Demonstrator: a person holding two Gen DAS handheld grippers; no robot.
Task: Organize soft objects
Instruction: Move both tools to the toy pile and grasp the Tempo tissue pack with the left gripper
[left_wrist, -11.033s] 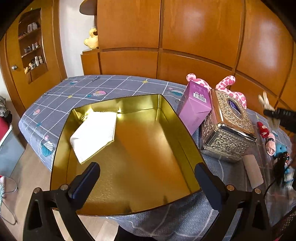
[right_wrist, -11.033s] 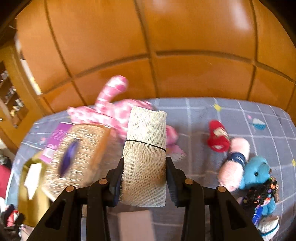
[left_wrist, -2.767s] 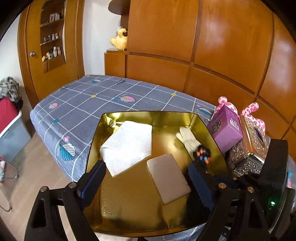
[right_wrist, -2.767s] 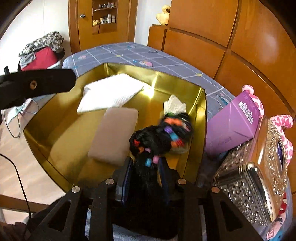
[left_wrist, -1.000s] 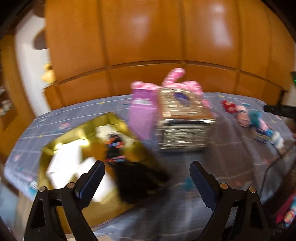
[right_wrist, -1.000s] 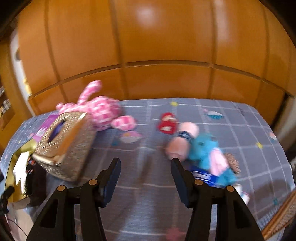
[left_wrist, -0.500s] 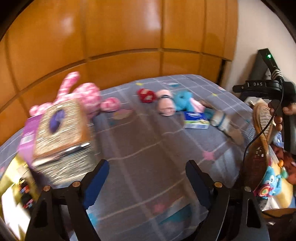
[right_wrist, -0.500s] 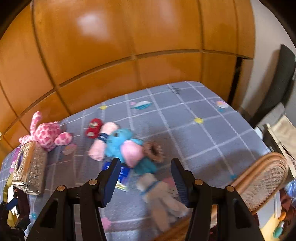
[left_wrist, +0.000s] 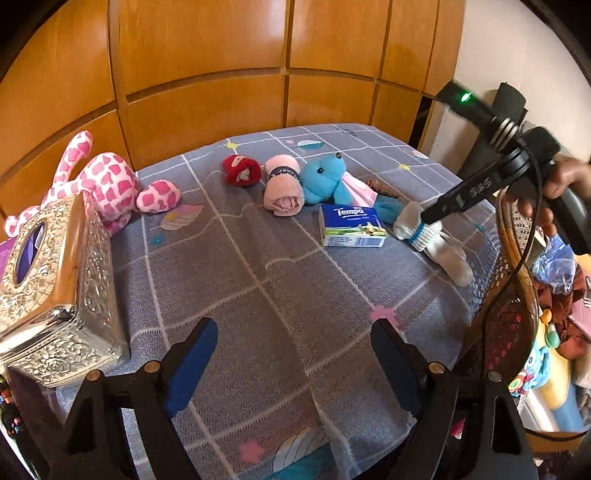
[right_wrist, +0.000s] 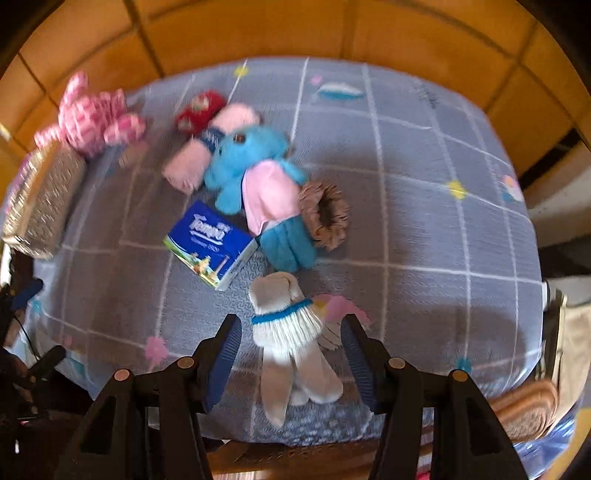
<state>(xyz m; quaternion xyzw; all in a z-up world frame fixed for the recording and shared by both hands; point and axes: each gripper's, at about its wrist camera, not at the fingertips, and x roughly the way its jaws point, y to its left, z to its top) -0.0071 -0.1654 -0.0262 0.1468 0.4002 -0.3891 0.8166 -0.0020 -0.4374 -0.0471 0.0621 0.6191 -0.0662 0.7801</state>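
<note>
A: Where is the white sock pair (right_wrist: 291, 332) lying?

B: On the grey checked bed (right_wrist: 424, 236), at six o'clock from the blue plush (right_wrist: 251, 162) and beside the tissue pack (right_wrist: 208, 243).

A: The right claw (right_wrist: 291, 350)?

B: Jaws apart, straddling the socks, pads not pressing.

A: The left claw (left_wrist: 293, 363)?

B: Wide, opening, nothing between; silver box (left_wrist: 55, 291) at nine o'clock.

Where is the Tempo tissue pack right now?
In the left wrist view, the Tempo tissue pack lies flat on the bedspread, right of centre, between the rolled pink towel and the white socks.
</note>
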